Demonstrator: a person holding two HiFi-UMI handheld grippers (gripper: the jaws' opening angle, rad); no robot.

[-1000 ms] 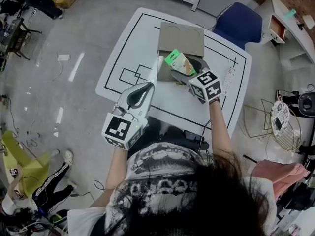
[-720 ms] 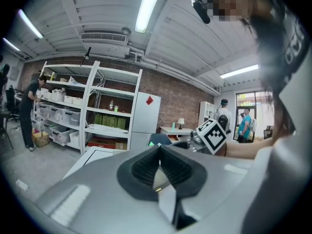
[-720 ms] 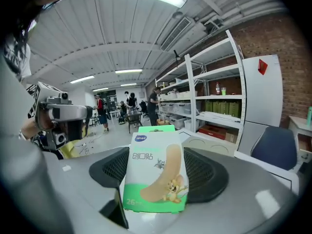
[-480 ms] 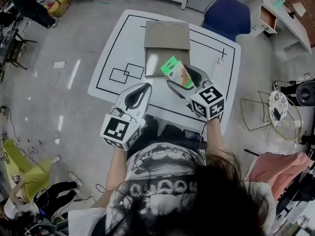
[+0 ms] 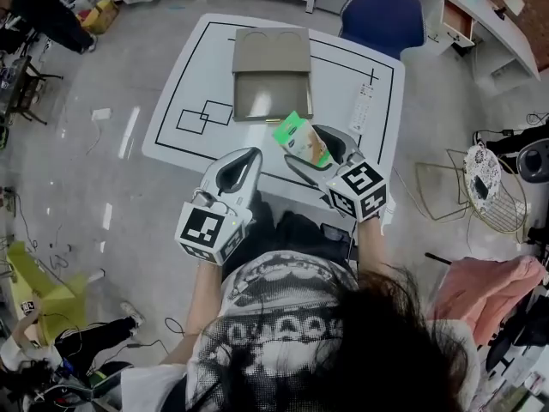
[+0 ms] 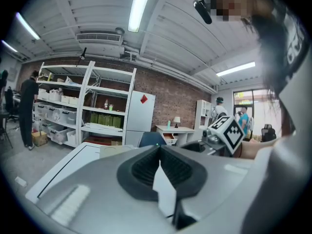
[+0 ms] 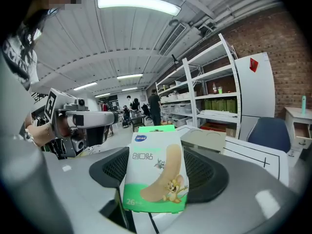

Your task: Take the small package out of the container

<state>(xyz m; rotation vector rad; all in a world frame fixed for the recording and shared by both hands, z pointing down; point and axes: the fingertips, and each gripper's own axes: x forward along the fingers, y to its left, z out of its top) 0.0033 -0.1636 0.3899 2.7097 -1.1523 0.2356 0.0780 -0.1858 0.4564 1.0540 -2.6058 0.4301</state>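
My right gripper [image 5: 310,148] is shut on the small package [image 5: 300,137], a green and white box of plasters, held up over the table's near edge. In the right gripper view the small package [image 7: 156,175] stands upright between the jaws with its printed face toward the camera. The container [image 5: 271,74], a tan cardboard box with its lid folded back, lies open on the white table [image 5: 189,75] beyond the package. My left gripper [image 5: 243,166] hovers at the table's near edge, shut with nothing in it; in its own view the left gripper's [image 6: 159,152] pads meet.
A white remote-like object [image 5: 364,108] lies at the table's right side. A blue chair [image 5: 382,20] stands behind the table. Black lines mark the tabletop. A wire stool [image 5: 485,174] stands on the floor at the right. Shelving and a person [image 6: 27,108] show far off.
My right gripper has drawn the package back from over the container toward the table's near edge. The left gripper has kept its place beside it.
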